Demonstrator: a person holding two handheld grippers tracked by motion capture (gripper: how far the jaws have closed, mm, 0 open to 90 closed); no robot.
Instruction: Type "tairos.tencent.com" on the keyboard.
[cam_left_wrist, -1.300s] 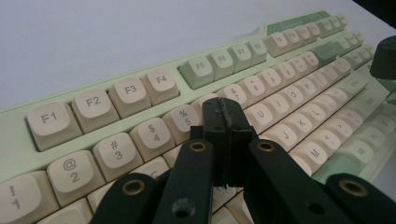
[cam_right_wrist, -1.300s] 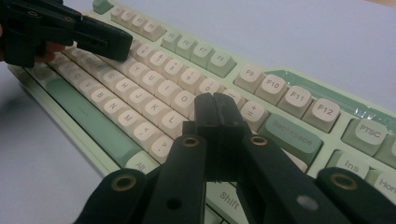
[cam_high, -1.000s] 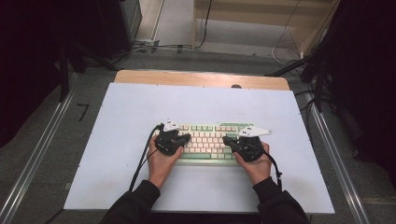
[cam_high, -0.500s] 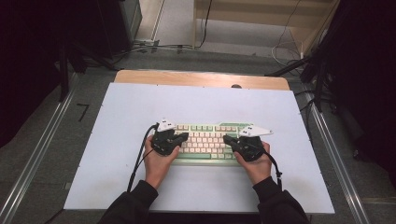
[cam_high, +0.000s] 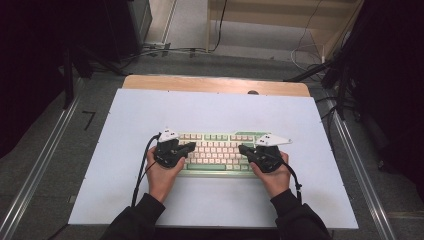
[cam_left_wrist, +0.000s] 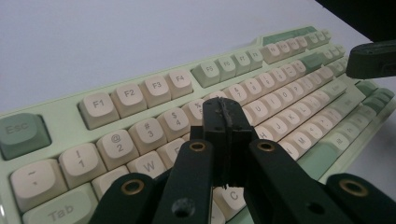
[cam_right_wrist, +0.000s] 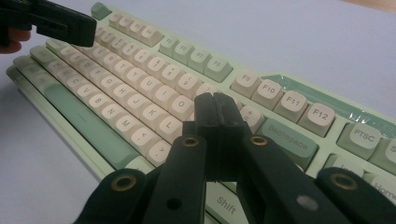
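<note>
At the near edge of the table (cam_high: 125, 200) the person's two sleeves come in, and each hand holds one gripper over the keyboard (cam_high: 216, 153).

The left hand (cam_high: 161, 176) holds the left gripper (cam_left_wrist: 223, 122) above the left end of the keyboard. Its jaws are pressed together, with nothing between them. In the left gripper view the tips are over the number row and the letters below it, near the keys 4 and 5. I cannot tell if the tips touch a key. A black cable (cam_high: 141, 170) goes from this gripper down along the left wrist.

The right hand (cam_high: 274, 176) holds the right gripper (cam_right_wrist: 215, 117) above the right end of the keyboard. Its jaws are also closed tight and empty. In the right gripper view the tips are over the keys near O and P, just before the Backspace key (cam_right_wrist: 288, 138).

The keyboard is pale green with cream keys and some darker green ones. It lies flat in the middle of the table, a little closer to the person than to the far side, with its long side across the table.

Behind the white table top a wooden edge (cam_high: 215, 84) is visible, and farther back a grey floor (cam_high: 240, 62) with cables.
</note>
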